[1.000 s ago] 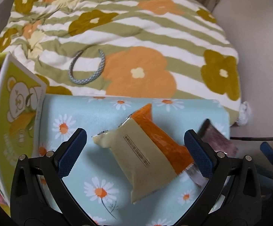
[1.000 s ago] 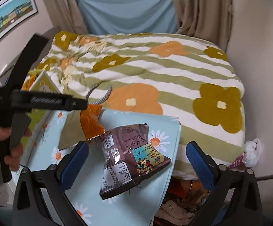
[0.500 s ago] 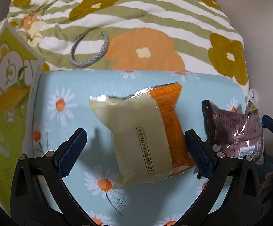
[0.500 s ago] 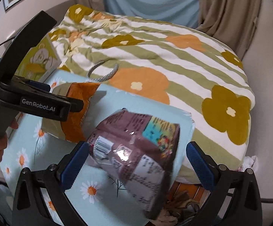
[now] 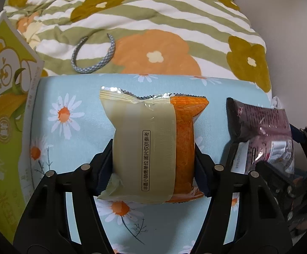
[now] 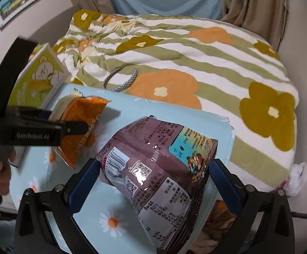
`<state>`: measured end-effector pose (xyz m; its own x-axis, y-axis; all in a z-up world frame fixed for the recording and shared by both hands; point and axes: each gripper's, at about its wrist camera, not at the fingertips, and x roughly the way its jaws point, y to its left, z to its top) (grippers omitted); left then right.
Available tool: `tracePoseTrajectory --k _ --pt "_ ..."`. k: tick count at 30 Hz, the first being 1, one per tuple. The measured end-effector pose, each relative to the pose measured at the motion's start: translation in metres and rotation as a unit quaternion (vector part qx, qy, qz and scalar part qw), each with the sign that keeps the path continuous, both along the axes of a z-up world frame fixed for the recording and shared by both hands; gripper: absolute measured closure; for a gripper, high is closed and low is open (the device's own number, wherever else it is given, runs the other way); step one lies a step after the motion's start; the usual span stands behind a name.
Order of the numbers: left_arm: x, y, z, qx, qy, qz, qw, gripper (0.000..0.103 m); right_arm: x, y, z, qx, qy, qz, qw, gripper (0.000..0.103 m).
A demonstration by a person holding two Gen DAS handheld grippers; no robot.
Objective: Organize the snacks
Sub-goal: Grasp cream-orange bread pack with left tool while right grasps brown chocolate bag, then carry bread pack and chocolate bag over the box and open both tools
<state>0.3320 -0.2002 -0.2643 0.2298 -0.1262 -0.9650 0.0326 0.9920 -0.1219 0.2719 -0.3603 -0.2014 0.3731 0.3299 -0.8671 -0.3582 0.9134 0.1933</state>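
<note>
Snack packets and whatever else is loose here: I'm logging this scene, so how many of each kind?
Snack packets: 2, the beige and orange packet in the left gripper and the maroon packet in the right gripper
Green bear-print boxes: 1
Grey braided cords: 1
Total: 4

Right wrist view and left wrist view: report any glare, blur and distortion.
Right wrist view: glare streaks on the purple snack bag; the left gripper and orange snack pack are motion-blurred. Left wrist view: sharp, a small glint on the pack's seal. Both views: fisheye bending, dark corners.
</note>
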Motion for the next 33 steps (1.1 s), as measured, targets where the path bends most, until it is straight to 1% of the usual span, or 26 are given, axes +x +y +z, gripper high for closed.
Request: tracePoseTrajectory --k 2,5,6,7,8,9,10,11,13,14,15,16,22,27,33 --pt "0.0 0.0 0.0 0.0 -0.001 -0.001 1.0 0.039 0.005 -0.001 -0.002 0.016 0.005 -0.004 1.0 0.0" --pt "-0.001 0.002 0.001 -0.003 -0.001 -0.001 1.0 0.039 0.01 -0.006 -0.004 0.06 0.013 -0.009 0.998 0.0" --pt "-0.002 0.003 0.001 -0.004 -0.001 0.0 1.0 0.039 0.011 -0.008 -0.005 0.072 0.015 -0.01 0.997 0.007" --pt "-0.002 0.004 0.001 -0.005 -0.001 0.0 1.0 0.039 0.012 -0.008 -0.006 0.084 0.018 -0.008 0.996 0.016" --pt "-0.003 0.004 0.001 -0.006 -0.002 0.0 1.0 0.039 0.011 -0.008 -0.006 0.089 0.019 -0.006 0.996 0.019" --pt "-0.003 0.004 0.001 -0.006 -0.002 0.0 1.0 0.039 0.01 -0.007 -0.006 0.092 0.019 -0.003 0.996 0.031" --pt "-0.003 0.004 0.001 -0.007 -0.002 0.0 1.0 0.04 0.01 -0.005 -0.007 0.093 0.022 0.002 0.995 0.038" --pt "-0.004 0.005 0.001 -0.008 -0.002 -0.001 1.0 0.04 0.009 -0.005 -0.006 0.094 0.022 0.003 0.995 0.041" --pt "-0.005 0.006 0.002 -0.013 -0.004 -0.002 0.9999 0.04 0.006 -0.004 -0.006 0.099 0.021 0.01 0.995 0.05" --pt "-0.007 0.006 0.003 -0.015 -0.005 -0.003 0.9999 0.04 0.005 -0.005 -0.005 0.099 0.02 0.01 0.995 0.051" --pt "-0.008 0.006 0.004 -0.015 -0.006 -0.004 0.9999 0.04 0.004 -0.005 -0.004 0.099 0.017 0.011 0.995 0.054" --pt "-0.009 0.006 0.006 -0.015 -0.007 -0.004 0.9999 0.04 0.003 -0.005 -0.002 0.101 0.014 0.011 0.995 0.061" --pt "-0.014 0.009 0.021 -0.017 -0.02 -0.003 0.9996 0.04 -0.003 -0.009 0.003 0.101 0.006 0.008 0.995 0.072" --pt "-0.022 0.013 0.047 -0.015 -0.045 -0.004 0.9989 0.04 -0.008 -0.014 0.009 0.117 0.004 -0.003 0.993 0.074" --pt "-0.032 0.024 0.075 -0.022 -0.069 0.002 0.9973 0.04 -0.014 -0.019 0.031 0.143 -0.012 -0.012 0.99 0.077"
